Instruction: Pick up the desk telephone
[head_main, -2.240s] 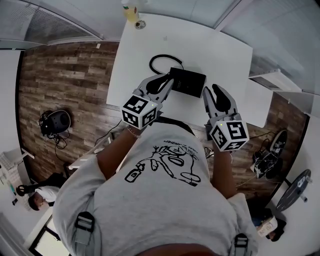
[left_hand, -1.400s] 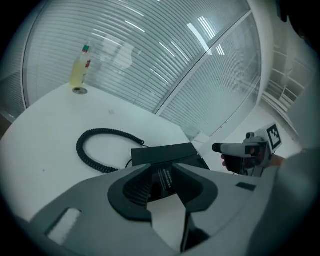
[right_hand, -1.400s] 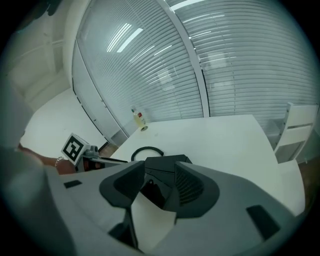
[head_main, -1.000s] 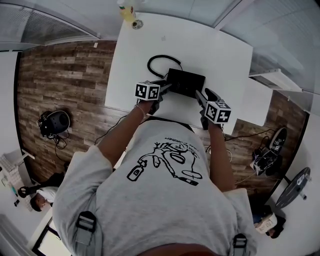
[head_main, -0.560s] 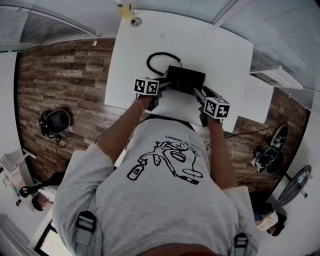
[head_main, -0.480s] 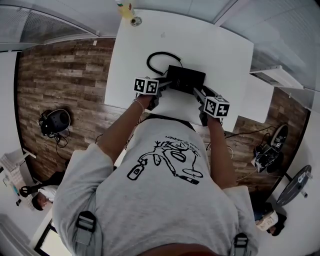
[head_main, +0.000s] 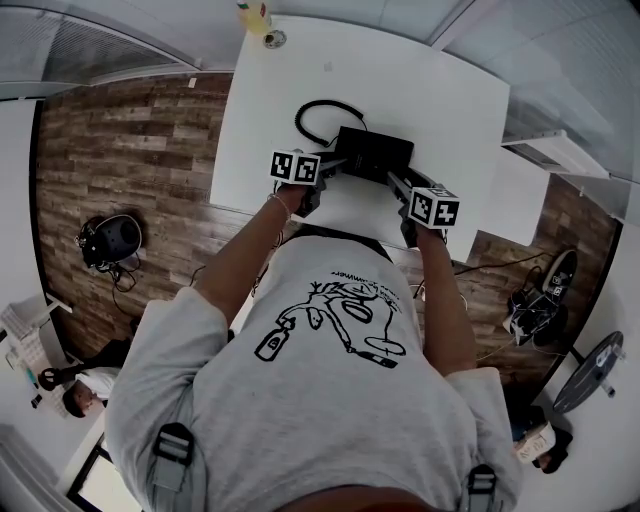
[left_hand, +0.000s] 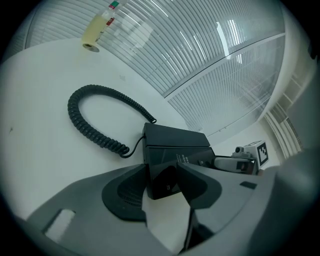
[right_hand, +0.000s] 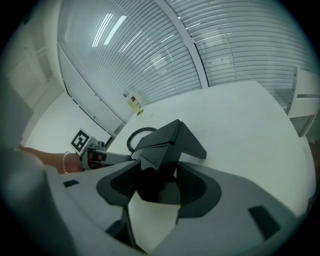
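Observation:
The black desk telephone (head_main: 375, 155) lies near the front of the white table (head_main: 430, 90), and its coiled cord (head_main: 318, 115) loops behind it. My left gripper (head_main: 338, 168) is at the phone's left end. In the left gripper view the phone's near corner (left_hand: 165, 170) fills the gap of that gripper (left_hand: 162, 176). Its jaws have just been closing and lie against both sides. My right gripper (head_main: 395, 183) is at the right end. Its jaws have just been opening, and they straddle the phone's corner (right_hand: 160, 150) without clearly pressing.
A small bottle (head_main: 257, 15) and a round cap (head_main: 275, 40) stand at the table's far left corner. The cord (left_hand: 85, 125) curls left of the phone. A low white cabinet (head_main: 515, 195) adjoins the table's right side, above wood flooring (head_main: 120, 160).
Both grippers came down from in front of my chest to the phone's two ends. Over the last half second they have barely shifted, and the phone stays on the table.

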